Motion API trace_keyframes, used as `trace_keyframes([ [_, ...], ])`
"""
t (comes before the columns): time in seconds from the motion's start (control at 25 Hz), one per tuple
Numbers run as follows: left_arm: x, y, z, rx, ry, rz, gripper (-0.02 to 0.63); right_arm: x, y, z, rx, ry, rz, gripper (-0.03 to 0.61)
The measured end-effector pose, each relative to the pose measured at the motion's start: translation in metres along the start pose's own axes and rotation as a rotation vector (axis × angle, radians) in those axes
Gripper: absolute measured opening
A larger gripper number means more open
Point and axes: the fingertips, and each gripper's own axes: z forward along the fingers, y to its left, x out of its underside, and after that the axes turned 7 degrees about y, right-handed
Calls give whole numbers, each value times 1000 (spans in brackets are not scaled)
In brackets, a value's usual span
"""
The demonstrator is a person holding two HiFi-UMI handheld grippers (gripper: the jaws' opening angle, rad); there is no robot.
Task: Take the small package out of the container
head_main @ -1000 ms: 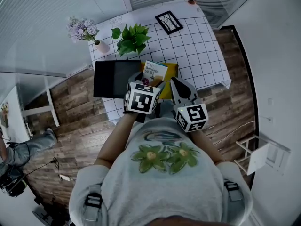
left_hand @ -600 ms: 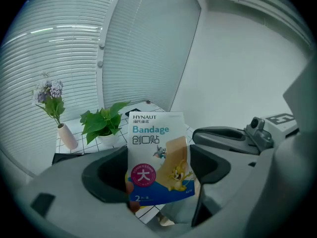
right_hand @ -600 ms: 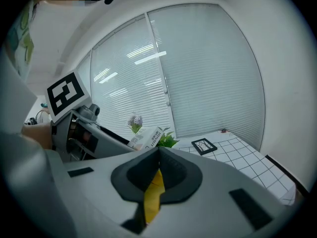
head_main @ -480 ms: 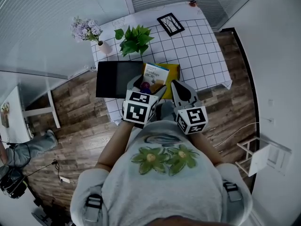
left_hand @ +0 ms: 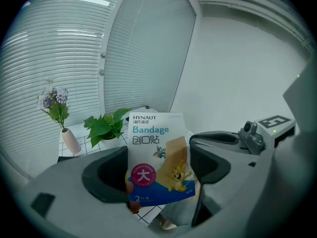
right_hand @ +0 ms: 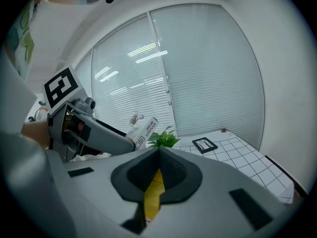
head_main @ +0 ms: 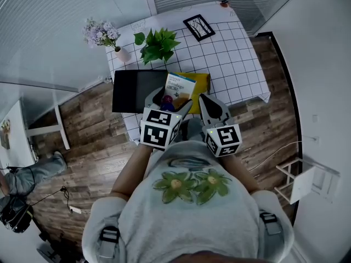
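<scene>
The small package, a white and blue Bandage pack with a cartoon print, stands upright between the jaws of my left gripper, which is shut on its lower part. Right behind it lies the yellow container, a flat pouch at the table's near edge. My right gripper is shut on the pouch's edge, and a yellow strip shows between its closed jaws. The right gripper view also shows the package held to the left.
The table has a white grid cloth. On it are a black tray at the left, a green plant, a vase of lilac flowers and a small picture frame. Wooden floor surrounds it.
My left gripper has drawn back toward the person's body with the package in its jaws. The right gripper has hardly moved.
</scene>
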Motion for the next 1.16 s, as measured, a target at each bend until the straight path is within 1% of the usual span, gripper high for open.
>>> trace_keyframes([
  [0.72,-3,-1,-6,-1,-14,16,385,1,4,-1,-5,9,-9,6],
  [1.16,-3,1,-2,-8,-2,12,385,1,1,1,-4,15,-8,6],
])
